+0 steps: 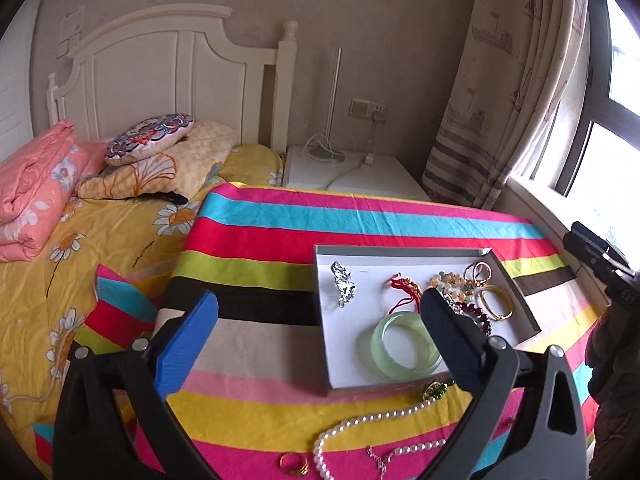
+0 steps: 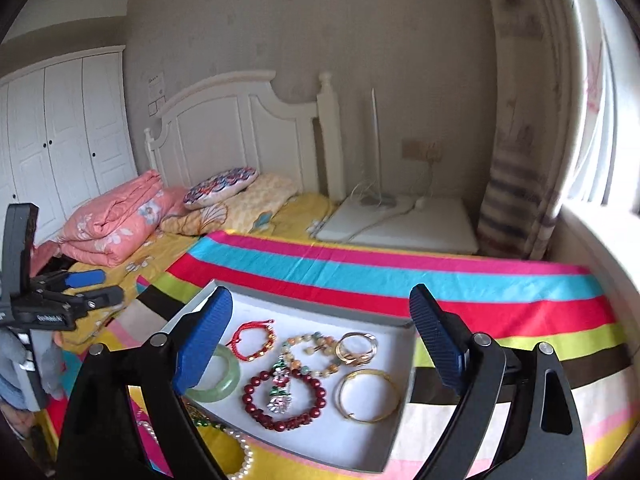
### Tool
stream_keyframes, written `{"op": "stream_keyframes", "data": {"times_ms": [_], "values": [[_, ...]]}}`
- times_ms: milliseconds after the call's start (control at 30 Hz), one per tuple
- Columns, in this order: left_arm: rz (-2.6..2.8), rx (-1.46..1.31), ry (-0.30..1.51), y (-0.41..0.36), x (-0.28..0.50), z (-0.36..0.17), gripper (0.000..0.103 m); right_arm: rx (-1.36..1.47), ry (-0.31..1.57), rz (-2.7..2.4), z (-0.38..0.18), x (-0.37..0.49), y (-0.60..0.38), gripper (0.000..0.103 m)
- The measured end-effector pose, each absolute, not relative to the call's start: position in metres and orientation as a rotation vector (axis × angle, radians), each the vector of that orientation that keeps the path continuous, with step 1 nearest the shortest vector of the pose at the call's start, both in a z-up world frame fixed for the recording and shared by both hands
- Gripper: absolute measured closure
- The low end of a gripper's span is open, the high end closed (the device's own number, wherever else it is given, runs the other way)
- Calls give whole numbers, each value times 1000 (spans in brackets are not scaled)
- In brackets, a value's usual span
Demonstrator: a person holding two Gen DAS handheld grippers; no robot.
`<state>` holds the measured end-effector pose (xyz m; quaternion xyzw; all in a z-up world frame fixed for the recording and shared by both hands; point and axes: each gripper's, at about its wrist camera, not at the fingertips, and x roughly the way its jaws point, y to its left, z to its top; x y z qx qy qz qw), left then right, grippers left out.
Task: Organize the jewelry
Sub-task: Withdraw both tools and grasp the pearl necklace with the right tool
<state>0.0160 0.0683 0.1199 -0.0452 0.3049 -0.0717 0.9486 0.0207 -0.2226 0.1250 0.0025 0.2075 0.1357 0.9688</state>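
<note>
With both the left gripper and right gripper spread wide and empty, the limp, slippery pearl necklace lies below the left fingers, outside the tray, probably best pinched mid-strand.

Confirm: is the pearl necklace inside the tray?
No, the pearl necklace lies on the striped cloth, outside the tray.
</note>
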Motion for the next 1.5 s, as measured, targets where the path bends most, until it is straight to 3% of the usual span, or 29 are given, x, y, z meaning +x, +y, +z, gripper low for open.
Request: {"op": "stream_keyframes", "data": {"times_ms": [467, 767, 1000, 1067, 1233, 1467, 1500], "values": [[-108, -195, 617, 98, -67, 64, 3, 272, 671, 393, 69, -16, -241, 16], [-151, -307, 651, 109, -74, 33, 3, 35, 769, 421, 47, -39, -185, 16], [-178, -347, 694, 111, -66, 28, 3, -249, 710, 655, 48, -69, -106, 47], [-183, -347, 682, 111, -68, 28, 3, -311, 719, 673, 45, -70, -88, 48], [-189, -356, 665, 111, -70, 28, 3, -363, 821, 700, 31, -51, -66, 65], [-201, -362, 653, 114, -72, 29, 3, -363, 861, 706, 14, -32, -63, 67], [-201, -363, 651, 114, -73, 29, 3, -370, 855, 712, 13, -34, -62, 70]]}}
